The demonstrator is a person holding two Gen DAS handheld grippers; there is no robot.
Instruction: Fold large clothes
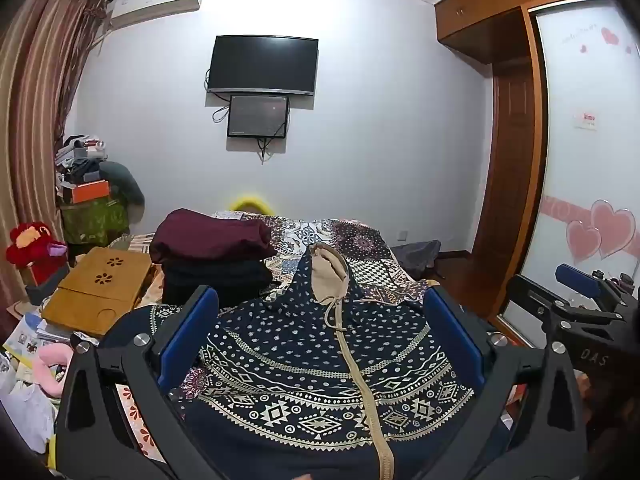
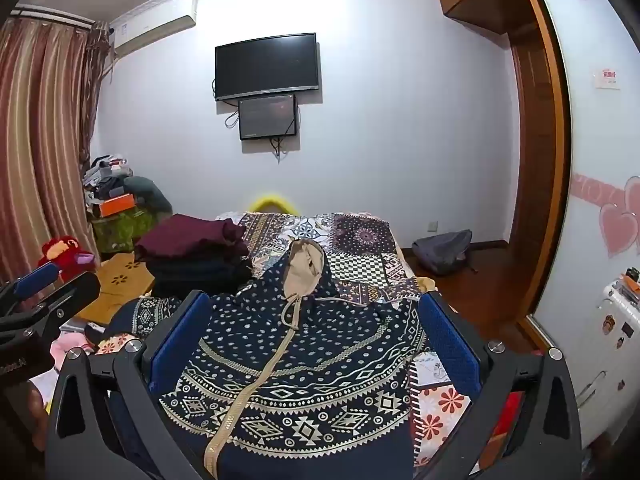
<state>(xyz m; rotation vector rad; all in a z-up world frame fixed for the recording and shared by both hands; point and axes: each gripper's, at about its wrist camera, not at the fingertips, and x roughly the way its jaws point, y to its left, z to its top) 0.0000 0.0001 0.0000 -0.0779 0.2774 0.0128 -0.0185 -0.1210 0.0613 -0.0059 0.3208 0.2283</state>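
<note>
A navy hooded jacket [image 1: 320, 360] with cream dots and bands of diamond patterns lies spread front-up on a bed [image 1: 360, 240] covered by a patchwork quilt. Its tan-lined hood [image 1: 328, 272] points toward twelve o'clock, away from the cameras, and a tan zipper [image 1: 360, 380] runs down the middle toward six o'clock.

In the left wrist view, the left gripper [image 1: 320, 328] hovers over the jacket's chest with its two blue-padded fingers [image 1: 188, 336] spread wide apart, one at nine o'clock and one at three o'clock of the zipper, holding nothing. The right gripper [image 1: 580, 284] shows at the three o'clock edge of this view; I cannot tell from here how its jaws stand.

In the right wrist view, the right gripper [image 2: 312, 336] is likewise above the jacket [image 2: 304, 360], its fingers [image 2: 448, 344] wide apart and empty. The left gripper [image 2: 40, 292] appears at nine o'clock.

At ten o'clock from the jacket, on the bed, sits a stack of folded clothes [image 1: 212, 256], maroon on top of black. Beside the stack at nine o'clock is a small wooden lap table [image 1: 96, 288], with a red plush toy [image 1: 32, 244] beyond it. Two dark screens [image 1: 262, 64] hang on the far wall at twelve o'clock. Striped curtains [image 1: 36, 100] fill the nine o'clock side; a wooden wardrobe [image 1: 508, 120] with heart stickers stands at three o'clock.
</note>
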